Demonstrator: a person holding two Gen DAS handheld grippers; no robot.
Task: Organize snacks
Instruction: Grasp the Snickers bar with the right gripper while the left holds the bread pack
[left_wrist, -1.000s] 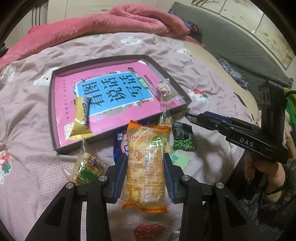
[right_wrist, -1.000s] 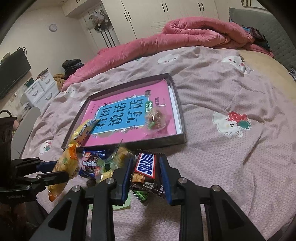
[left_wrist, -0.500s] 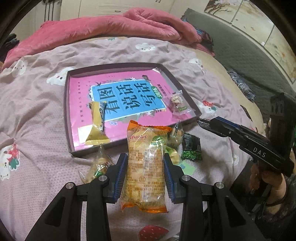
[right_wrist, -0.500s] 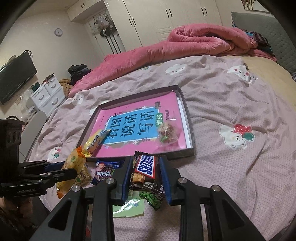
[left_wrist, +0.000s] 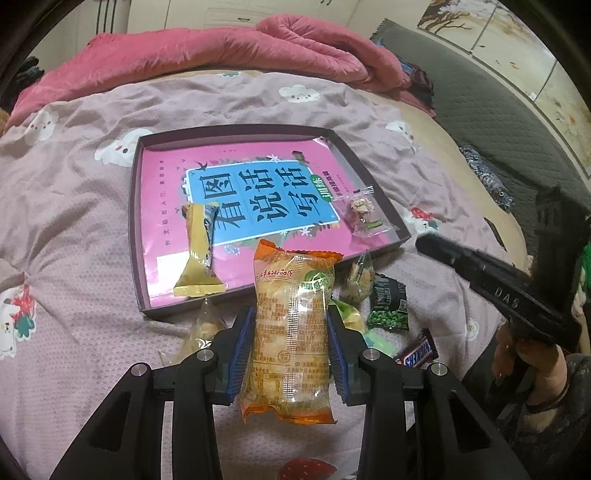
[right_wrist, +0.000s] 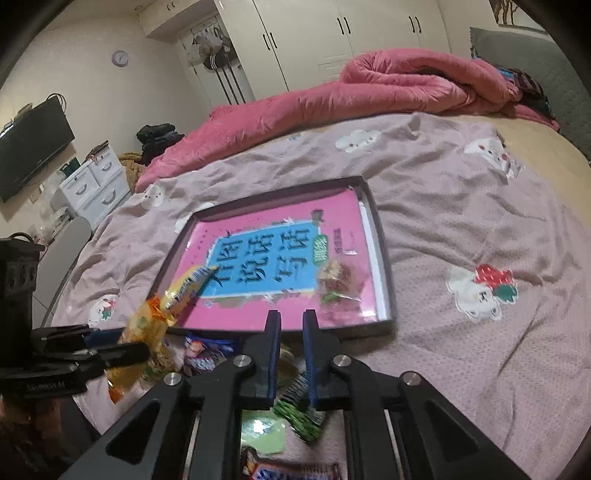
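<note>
My left gripper (left_wrist: 290, 332) is shut on an orange bag of crackers (left_wrist: 291, 332), held above the loose snacks at the tray's near edge. The dark tray (left_wrist: 142, 236) lies on the bed with a pink book inside, a yellow bar (left_wrist: 199, 251) and a clear candy packet (left_wrist: 364, 216) on it. My right gripper (right_wrist: 291, 332) is empty, jaws a narrow gap apart, above the pile. The Snickers bar (right_wrist: 291, 470) lies on the sheet below it, also in the left wrist view (left_wrist: 417, 352). A green pea packet (left_wrist: 388, 302) lies beside it.
A pink quilt (left_wrist: 221, 48) is bunched at the bed's far side. A grey headboard (left_wrist: 498, 122) stands on the right. White drawers (right_wrist: 92, 184) and a TV (right_wrist: 29, 151) stand at the left. A blue wrapped snack (right_wrist: 207, 350) and a green paper (right_wrist: 264, 432) lie by the tray.
The right gripper let go of the Snickers bar, which now lies on the sheet, and its jaws narrowed. Both grippers rose and drew back a little. The left still holds the cracker bag.
</note>
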